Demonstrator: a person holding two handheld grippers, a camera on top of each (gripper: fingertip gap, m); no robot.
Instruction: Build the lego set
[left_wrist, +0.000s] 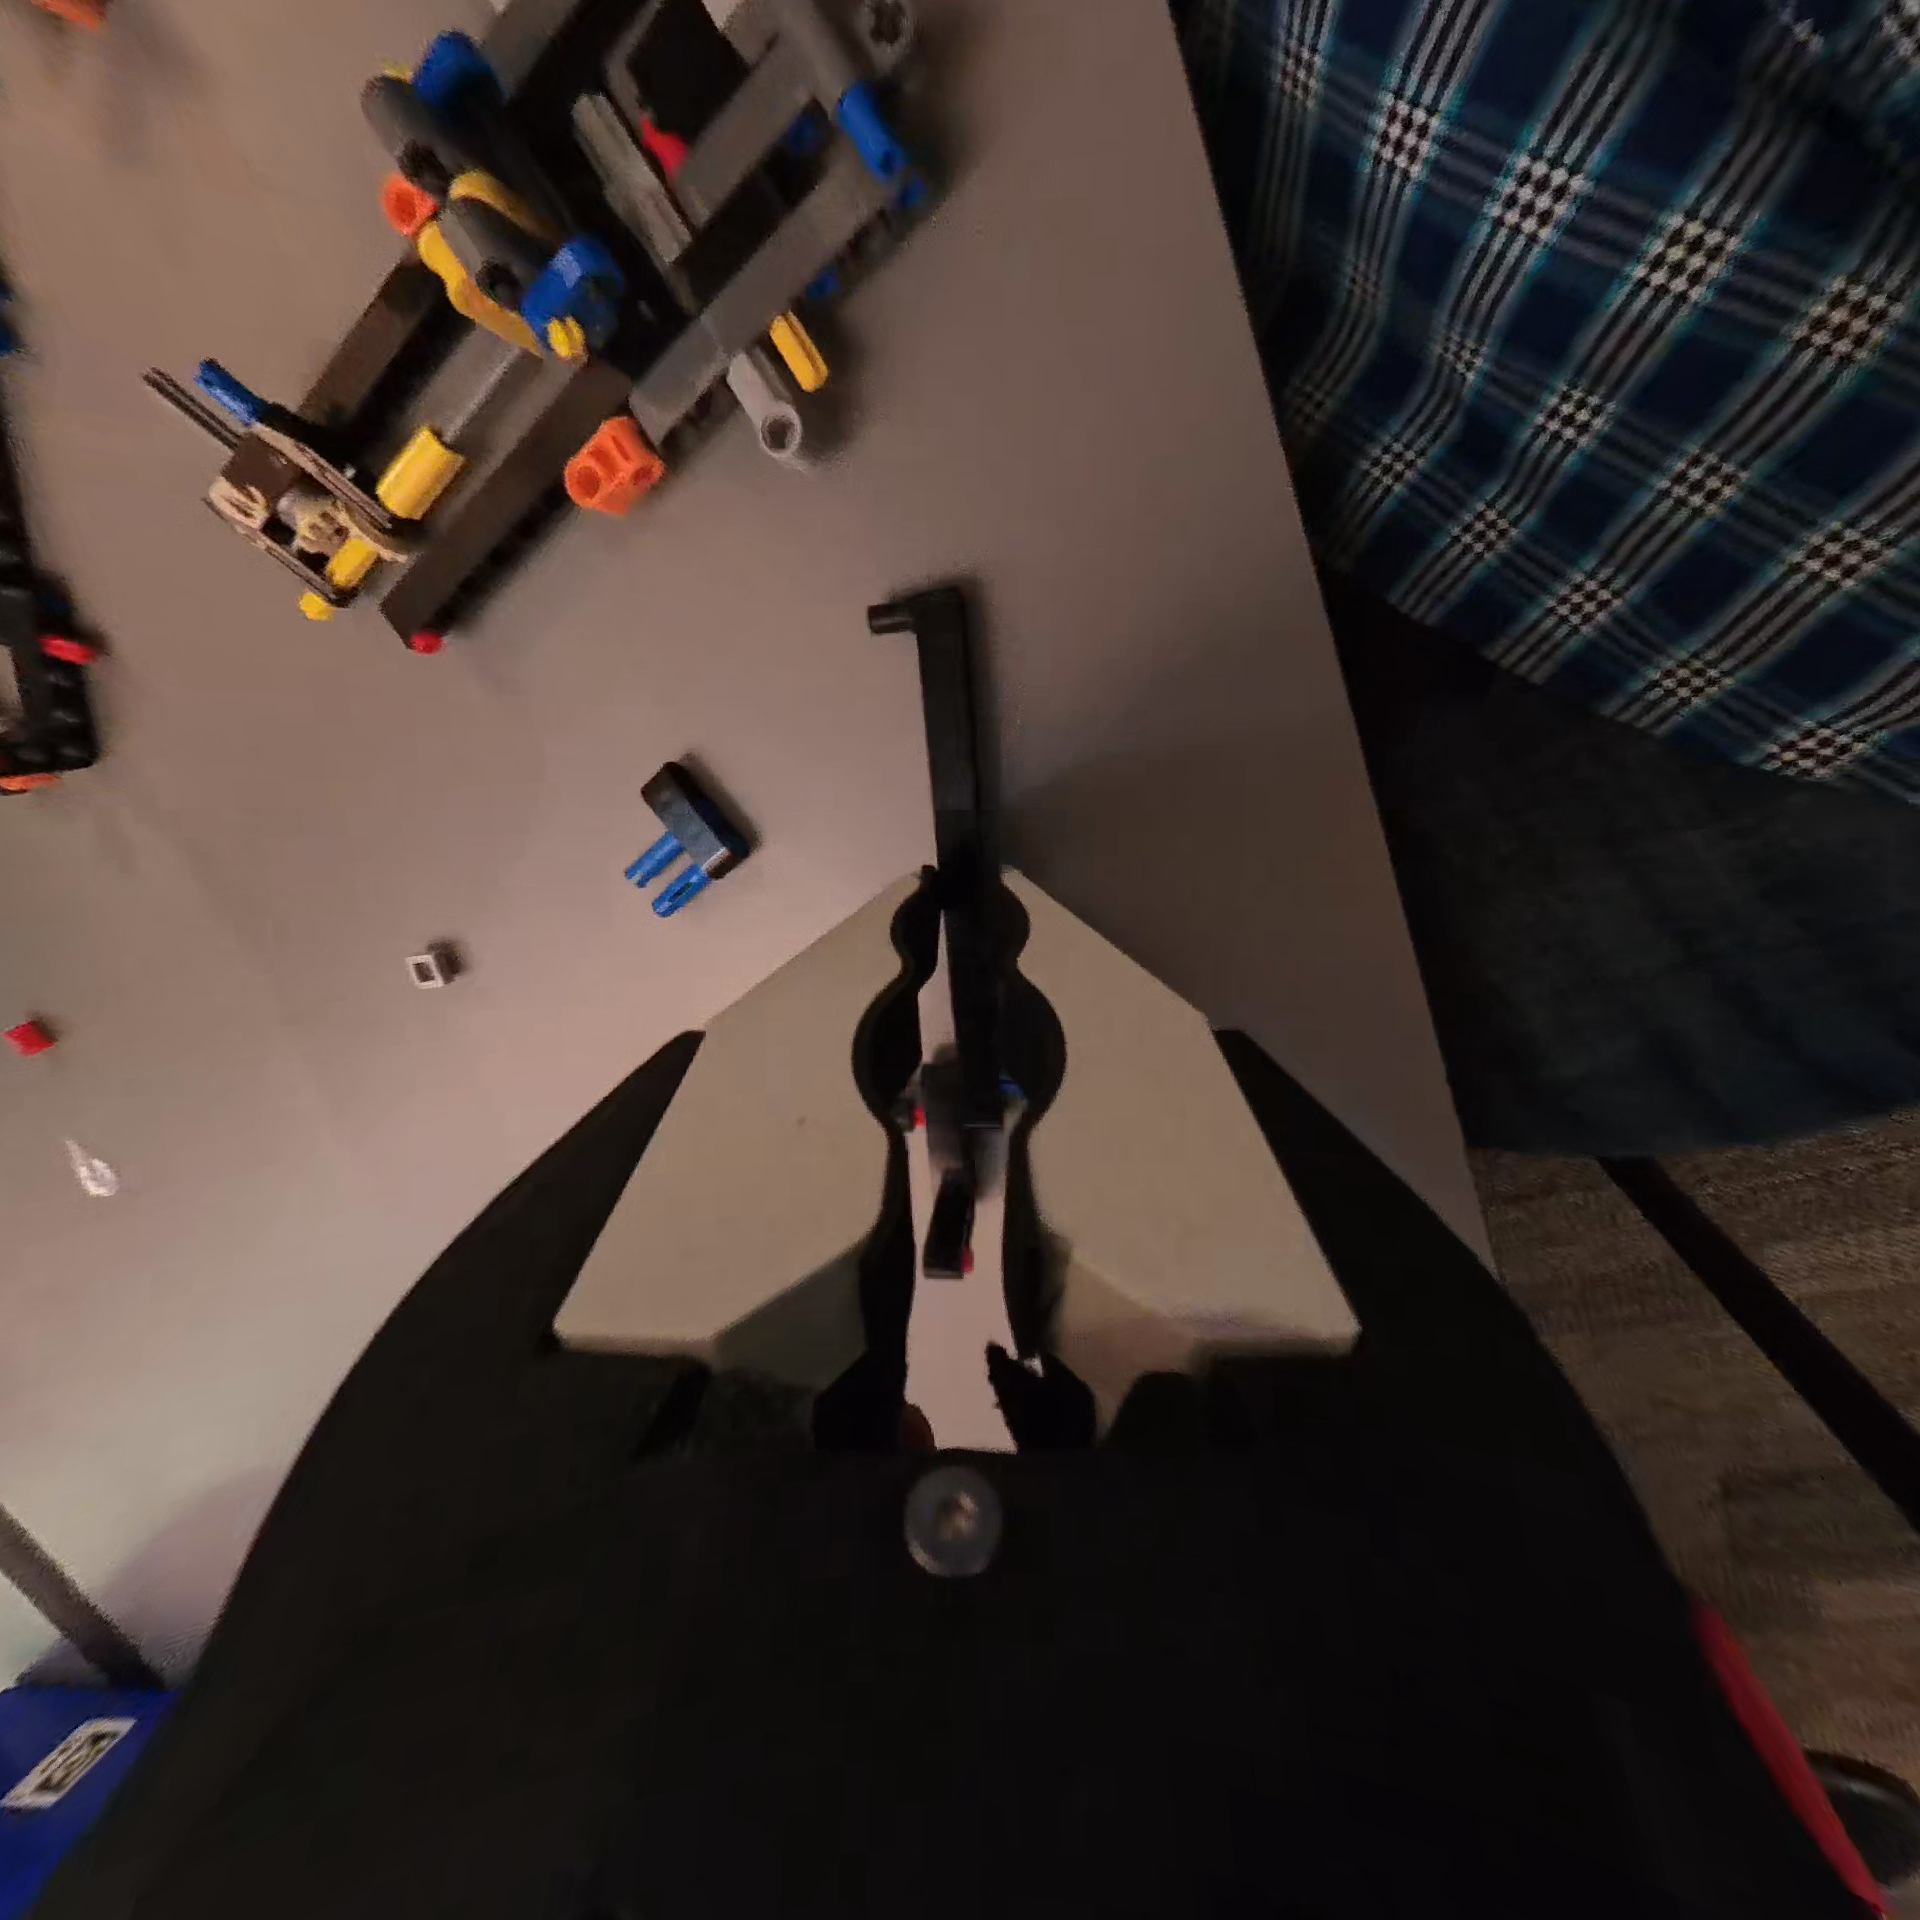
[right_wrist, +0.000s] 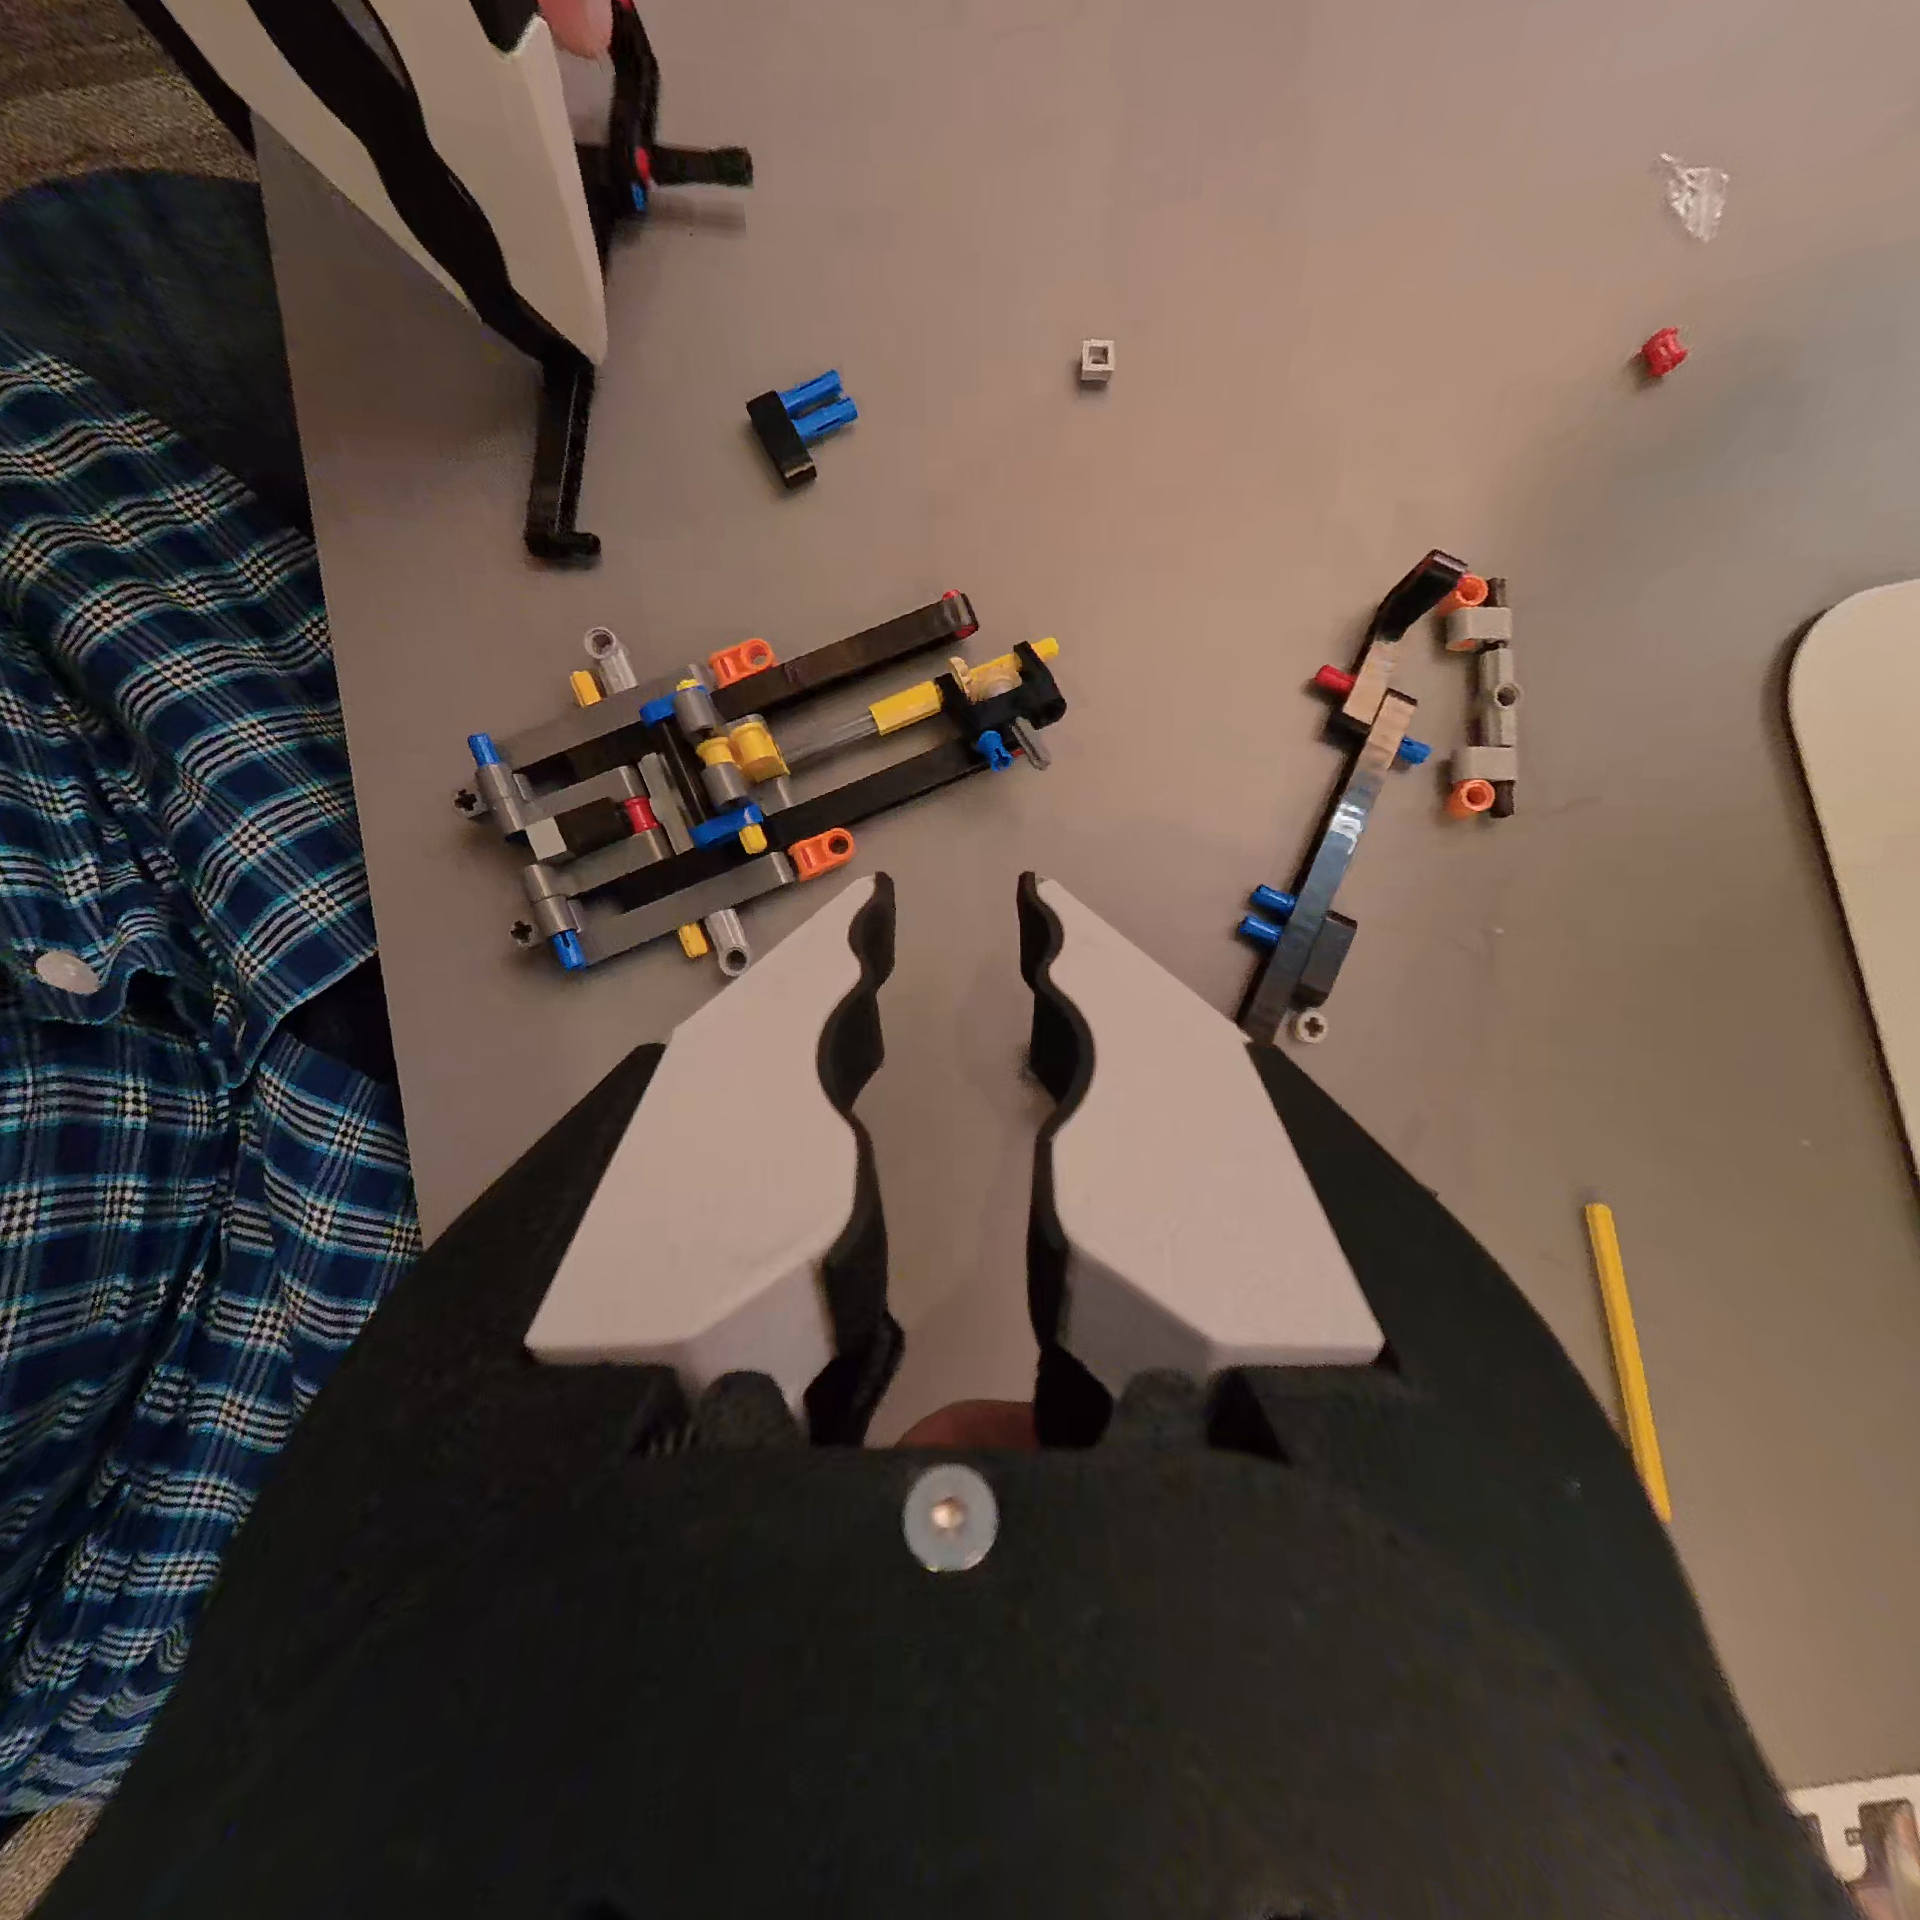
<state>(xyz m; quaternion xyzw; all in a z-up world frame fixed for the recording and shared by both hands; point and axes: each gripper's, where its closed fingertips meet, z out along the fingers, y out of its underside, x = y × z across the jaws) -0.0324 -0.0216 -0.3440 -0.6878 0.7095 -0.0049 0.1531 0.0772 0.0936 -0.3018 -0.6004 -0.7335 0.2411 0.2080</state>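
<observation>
My left gripper (left_wrist: 961, 894) is shut on a long black beam assembly (left_wrist: 951, 717) with an L-shaped end, held above the grey table near its edge; it also shows in the right wrist view (right_wrist: 561, 457). The main chassis build (left_wrist: 582, 301) of black and grey beams with blue, yellow and orange pins lies flat beyond it, and in the right wrist view (right_wrist: 748, 769). My right gripper (right_wrist: 956, 883) is open and empty, hovering just in front of the chassis. A second sub-assembly (right_wrist: 1392, 769) with a dark beam and grey connectors lies to its right.
A black piece with two blue pins (right_wrist: 800, 421), a small grey square piece (right_wrist: 1096, 364), a red bush (right_wrist: 1662, 353) and a clear scrap (right_wrist: 1694, 192) lie loose on the table (right_wrist: 1247, 208). A yellow axle (right_wrist: 1626, 1371) lies right. A person's plaid sleeve (right_wrist: 156, 727) is at the left edge. The left gripper's tips are roughly 15 cm from the right gripper's.
</observation>
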